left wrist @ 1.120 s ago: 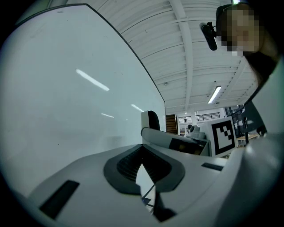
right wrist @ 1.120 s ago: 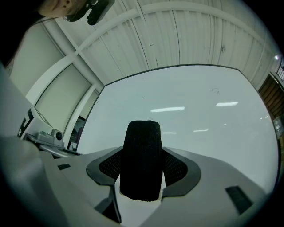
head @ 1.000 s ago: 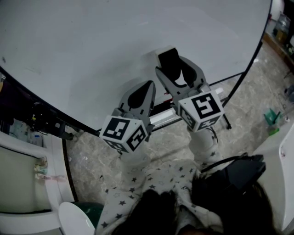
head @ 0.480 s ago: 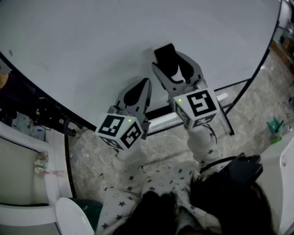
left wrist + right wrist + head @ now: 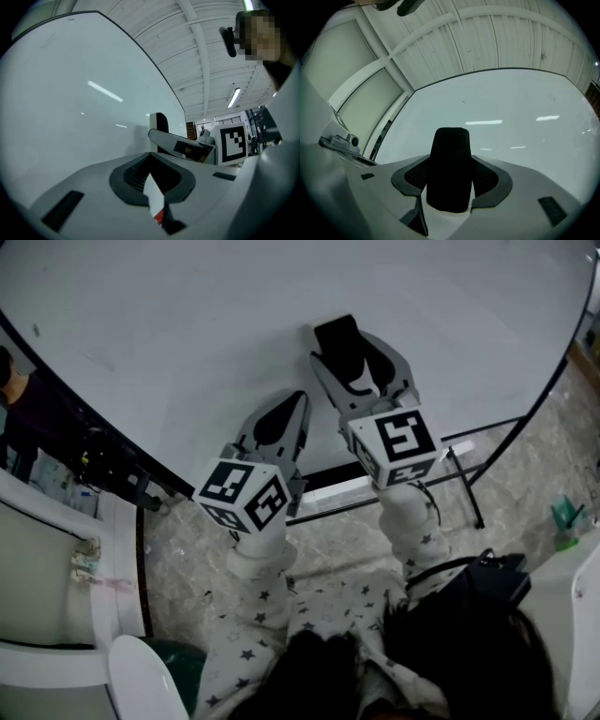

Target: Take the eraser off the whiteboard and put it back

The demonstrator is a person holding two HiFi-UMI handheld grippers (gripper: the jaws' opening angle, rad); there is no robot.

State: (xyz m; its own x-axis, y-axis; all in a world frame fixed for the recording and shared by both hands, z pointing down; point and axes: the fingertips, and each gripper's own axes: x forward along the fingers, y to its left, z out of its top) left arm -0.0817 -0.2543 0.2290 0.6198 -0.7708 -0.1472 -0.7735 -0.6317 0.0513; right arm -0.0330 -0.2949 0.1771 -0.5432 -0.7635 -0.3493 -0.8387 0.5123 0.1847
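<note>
A black eraser (image 5: 339,341) sits between the jaws of my right gripper (image 5: 352,355), which is shut on it just in front of the whiteboard (image 5: 187,324). In the right gripper view the eraser (image 5: 450,168) stands upright between the pads of the right gripper (image 5: 451,180), with the whiteboard (image 5: 511,108) behind it. My left gripper (image 5: 292,411) hangs lower and to the left, its jaws drawn together to a point with nothing in them. The left gripper view shows the left gripper (image 5: 152,187) beside the whiteboard (image 5: 70,108), and the eraser (image 5: 161,123) off to its right.
The board's pale tray rail (image 5: 347,488) and black stand legs (image 5: 464,479) run below the grippers over a marbled floor. White furniture (image 5: 56,596) fills the lower left. A black bag (image 5: 478,587) hangs at the person's right side. A green item (image 5: 567,517) lies at the far right.
Both grippers have shifted up and slightly left along the whiteboard. The eraser stays gripped in the right gripper, and the left gripper's jaws stay together.
</note>
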